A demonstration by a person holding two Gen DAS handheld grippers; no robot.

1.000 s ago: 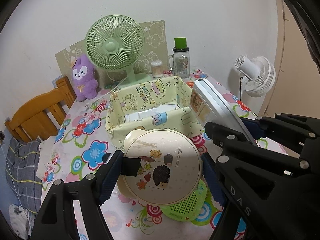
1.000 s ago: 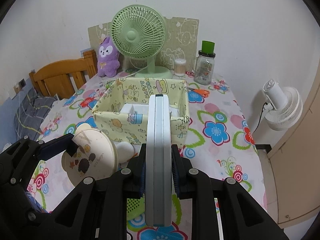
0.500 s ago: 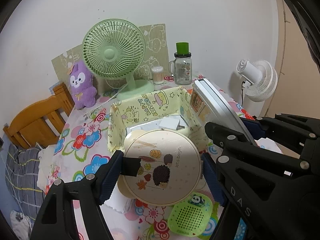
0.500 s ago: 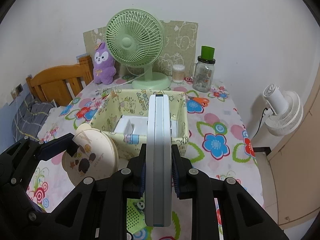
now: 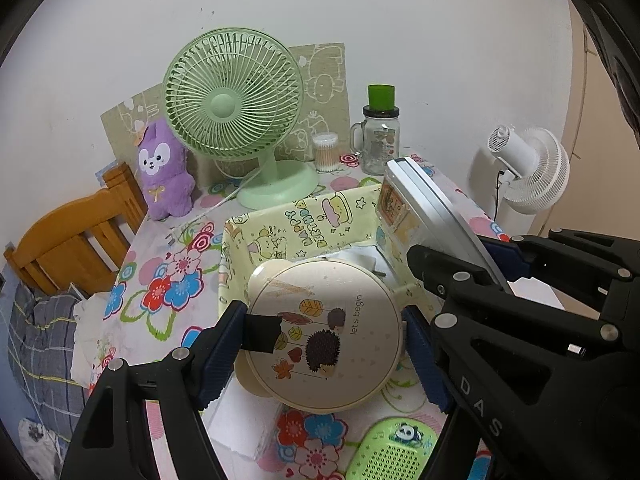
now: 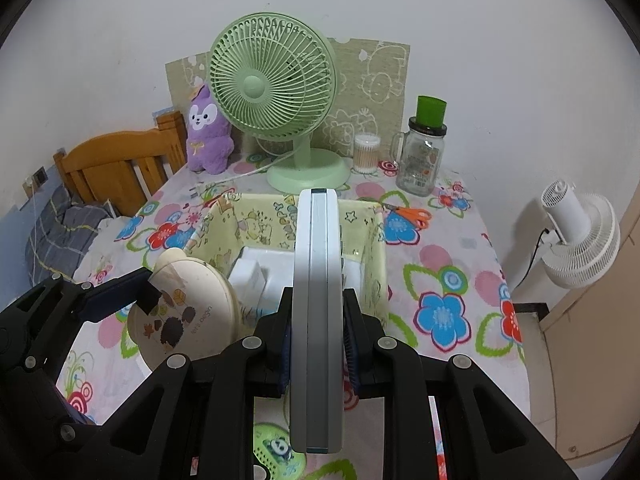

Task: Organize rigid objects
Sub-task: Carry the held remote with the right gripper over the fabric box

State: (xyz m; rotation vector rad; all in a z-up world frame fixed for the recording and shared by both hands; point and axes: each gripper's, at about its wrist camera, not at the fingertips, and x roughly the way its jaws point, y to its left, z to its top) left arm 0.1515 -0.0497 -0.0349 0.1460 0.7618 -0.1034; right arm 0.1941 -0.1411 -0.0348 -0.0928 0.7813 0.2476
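Left gripper [image 5: 324, 336]: fingers spread wide, clamped on round box [image 5: 324, 332]. Right gripper [image 6: 316, 344]: fingers pinching flat grey case [image 6: 318, 280] edgewise. Both held just before the yellow bin [image 6: 372, 240], likely for dropping in.

A box [image 6: 370, 240] sits mid-table [image 6: 448, 264], boxes [image 6: 256, 276] inside it. Behind it stands a fan [image 6: 276, 84], a plush toy [image 6: 208, 136] to its left, a jar [image 6: 424, 156] to its right. Scissors [image 6: 412, 216] lie right of the box; a chair [image 6: 116, 164] stands left of the table.
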